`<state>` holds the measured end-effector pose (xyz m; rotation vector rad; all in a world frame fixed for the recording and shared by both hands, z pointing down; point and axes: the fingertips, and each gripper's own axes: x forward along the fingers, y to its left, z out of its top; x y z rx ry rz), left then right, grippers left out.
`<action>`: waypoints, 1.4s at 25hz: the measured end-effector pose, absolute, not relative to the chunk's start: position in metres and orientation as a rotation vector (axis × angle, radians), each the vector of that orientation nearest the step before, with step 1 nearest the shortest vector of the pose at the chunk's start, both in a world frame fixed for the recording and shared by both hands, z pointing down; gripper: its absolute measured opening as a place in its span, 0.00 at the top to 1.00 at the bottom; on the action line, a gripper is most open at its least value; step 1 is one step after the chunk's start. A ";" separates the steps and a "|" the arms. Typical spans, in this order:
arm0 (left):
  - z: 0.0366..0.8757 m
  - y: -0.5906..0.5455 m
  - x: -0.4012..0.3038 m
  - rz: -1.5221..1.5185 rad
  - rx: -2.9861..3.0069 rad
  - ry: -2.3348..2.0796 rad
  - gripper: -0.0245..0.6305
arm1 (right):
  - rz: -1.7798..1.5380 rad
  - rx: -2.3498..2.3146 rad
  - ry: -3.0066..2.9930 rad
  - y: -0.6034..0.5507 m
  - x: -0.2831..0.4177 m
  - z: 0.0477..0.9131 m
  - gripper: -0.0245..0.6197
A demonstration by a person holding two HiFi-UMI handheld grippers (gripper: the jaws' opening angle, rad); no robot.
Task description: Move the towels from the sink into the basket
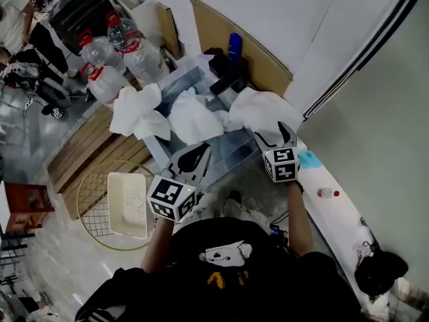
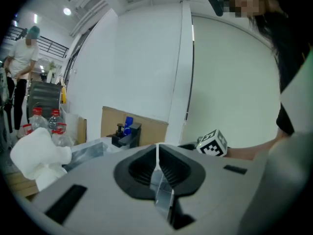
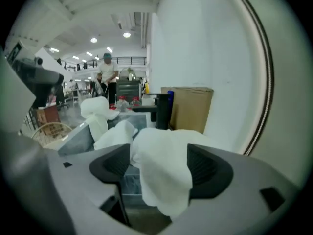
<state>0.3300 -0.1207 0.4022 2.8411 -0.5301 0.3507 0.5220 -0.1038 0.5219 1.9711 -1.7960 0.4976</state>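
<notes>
Looking down in the head view onto a clear plastic box sink (image 1: 231,154) with three white cloth towels: a left-rim towel (image 1: 137,113) draped over the sink's left edge, a middle towel (image 1: 194,116) bunched inside the sink, and a right-rim towel (image 1: 265,109) heaped on the sink's right edge. Catching there alone the white perforated plastic basket (image 1: 127,206), low on the floor to the left of the sink and well apart from it, plus clear water bottles with red caps (image 1: 110,59) beyond the sink's left end. Placing the right gripper (image 1: 280,139) at the near edge of the right-rim towel, and the left gripper (image 1: 191,161) just before the sink's front wall, apart from every towel.

Turning to the gripper views for the jaws, too small to read from above. Finding in the right gripper view the right gripper (image 3: 159,163) spread wide, the right-rim towel (image 3: 166,185) lying loose between its ribbed black pads (image 3: 115,165), with the middle towel (image 3: 117,133) and left-rim towel (image 3: 95,109) further along the sink (image 3: 78,138). Finding in the left gripper view the left gripper (image 2: 157,151) closed pad against pad, empty, the left-rim towel (image 2: 36,153) off at the sink's left, and a black tap (image 2: 127,133) before a brown cardboard sheet (image 2: 149,126) at the sink's back
</notes>
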 end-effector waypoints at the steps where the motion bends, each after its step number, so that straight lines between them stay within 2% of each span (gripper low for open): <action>1: 0.403 -0.123 0.329 0.354 2.833 -0.554 0.94 | 0.487 1.927 -1.763 -0.107 0.523 0.532 0.39; 3: 0.406 -0.126 0.327 0.361 2.817 -0.597 0.94 | 0.452 1.839 -1.704 -0.114 0.523 0.548 0.34; 6: 0.405 -0.131 0.325 0.362 2.808 -0.644 0.94 | 0.401 1.735 -1.609 -0.126 0.528 0.570 0.31; 16: 0.405 -0.128 0.328 0.369 2.785 -0.717 0.94 | 0.459 1.741 -1.575 -0.141 0.558 0.604 0.31; 20: 0.407 -0.127 0.321 0.380 2.765 -0.752 0.94 | 0.471 1.787 -1.577 -0.137 0.562 0.595 0.53; 24: 0.412 -0.128 0.309 0.395 2.740 -0.804 0.94 | 0.478 1.887 -1.571 -0.137 0.566 0.577 0.67; 27: 0.415 -0.129 0.299 0.390 2.713 -0.841 0.94 | 0.442 1.959 -1.613 -0.134 0.566 0.558 0.71; 35: 0.408 -0.130 0.276 0.319 2.705 -0.893 0.94 | 0.300 1.997 -1.802 -0.119 0.526 0.480 0.71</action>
